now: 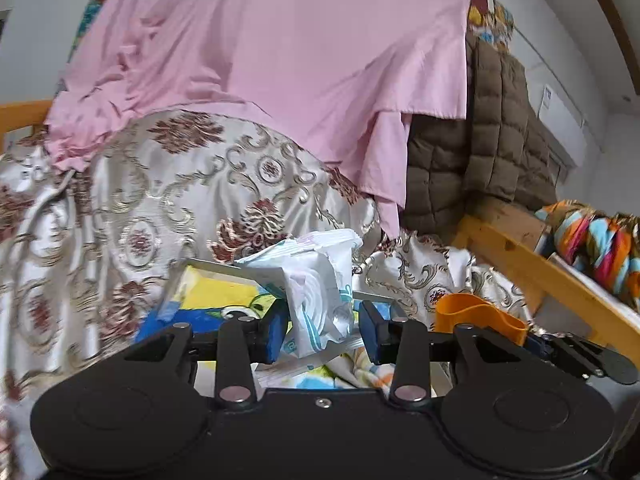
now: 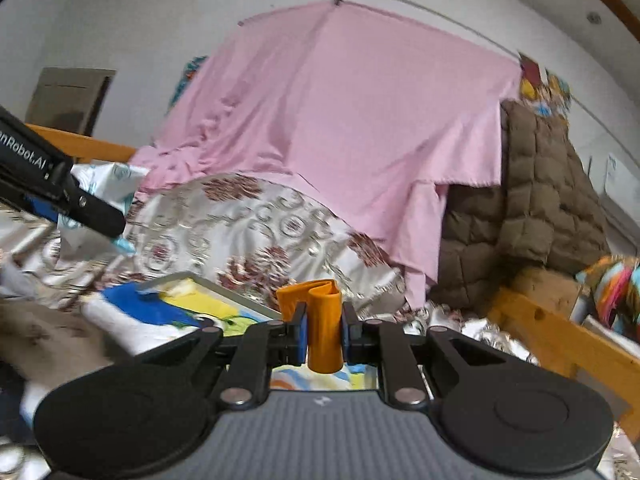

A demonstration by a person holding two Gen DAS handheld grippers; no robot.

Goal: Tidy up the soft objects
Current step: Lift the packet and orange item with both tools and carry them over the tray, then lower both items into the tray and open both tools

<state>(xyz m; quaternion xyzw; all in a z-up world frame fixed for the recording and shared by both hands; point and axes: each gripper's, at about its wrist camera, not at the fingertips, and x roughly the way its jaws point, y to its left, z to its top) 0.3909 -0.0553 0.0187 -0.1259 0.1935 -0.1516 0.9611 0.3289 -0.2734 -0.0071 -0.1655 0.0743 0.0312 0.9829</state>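
Note:
In the left wrist view my left gripper [image 1: 323, 332] has its jaws apart around a crumpled white soft pack with blue print [image 1: 316, 280]; the left pad touches it, the right pad stands clear. In the right wrist view my right gripper [image 2: 323, 334] is shut on a folded orange soft piece [image 2: 322, 328], held upright above a colourful blue and yellow sheet [image 2: 160, 312]. The orange piece also shows at the right in the left wrist view [image 1: 476, 316]. The left gripper's arm [image 2: 60, 196] and the white pack [image 2: 108, 184] show at the left in the right wrist view.
A floral satin quilt [image 1: 160, 200] lies heaped on the bed under a pink sheet [image 1: 300, 60]. A brown quilted jacket [image 1: 480, 152] hangs at the right. A wooden bed rail [image 1: 540, 272] runs along the right, with a multicoloured cloth [image 1: 596, 248] beyond it.

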